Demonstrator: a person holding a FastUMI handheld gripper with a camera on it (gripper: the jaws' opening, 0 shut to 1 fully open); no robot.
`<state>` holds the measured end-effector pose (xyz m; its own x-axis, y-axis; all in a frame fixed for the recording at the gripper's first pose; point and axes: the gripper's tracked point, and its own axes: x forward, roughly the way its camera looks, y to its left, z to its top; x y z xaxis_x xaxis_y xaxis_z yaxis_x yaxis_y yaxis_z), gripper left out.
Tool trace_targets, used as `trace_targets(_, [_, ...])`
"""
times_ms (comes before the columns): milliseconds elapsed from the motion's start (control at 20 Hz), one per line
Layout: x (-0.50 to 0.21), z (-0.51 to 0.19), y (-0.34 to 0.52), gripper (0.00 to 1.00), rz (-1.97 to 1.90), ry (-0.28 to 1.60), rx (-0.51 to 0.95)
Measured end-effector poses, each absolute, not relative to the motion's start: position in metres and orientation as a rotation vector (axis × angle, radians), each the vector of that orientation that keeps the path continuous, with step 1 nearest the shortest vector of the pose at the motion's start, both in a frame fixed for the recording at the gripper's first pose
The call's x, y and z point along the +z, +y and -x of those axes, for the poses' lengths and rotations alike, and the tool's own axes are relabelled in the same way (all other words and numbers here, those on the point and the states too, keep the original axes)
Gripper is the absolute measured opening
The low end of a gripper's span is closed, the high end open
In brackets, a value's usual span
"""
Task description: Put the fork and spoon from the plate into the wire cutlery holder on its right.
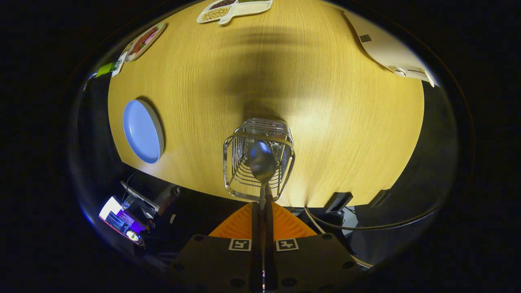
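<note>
One spoon (262, 162) is clamped by its handle between the closed fingers of the gripper (263, 199), bowl forward, hanging over the open top of the wire holder (258, 162) near the table's (346, 122) front edge. Plate (142, 131) lies bare by the left edge, well apart from the holder; no fork in sight on it. Judgement: spoon is stiff, light, smooth metal, apt to swivel in the grip, so hold mid-handle and lower straight.
</note>
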<state>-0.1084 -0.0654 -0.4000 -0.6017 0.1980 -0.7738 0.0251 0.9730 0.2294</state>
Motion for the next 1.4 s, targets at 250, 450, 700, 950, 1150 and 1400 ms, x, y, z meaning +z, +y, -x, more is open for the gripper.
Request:
trace_targets(250, [-0.415, 0.104, -0.058, 0.08, -0.147, 2.236, 0.223])
trace_targets(450, [-0.42, 0.097, -0.053, 0.1, -0.181, 2.191, 0.224])
trace_targets(700, [-0.412, 0.085, -0.051, 0.28, -0.251, 2.059, 0.27])
trace_targets(950, [-0.389, 0.065, -0.053, 0.54, -0.372, 1.782, 0.334])
trace_targets(1150, [-0.363, 0.052, -0.067, 0.81, -0.404, 1.501, 0.341])
trace_targets(1400, [-0.327, 0.038, -0.095, 0.96, -0.401, 1.148, 0.266])
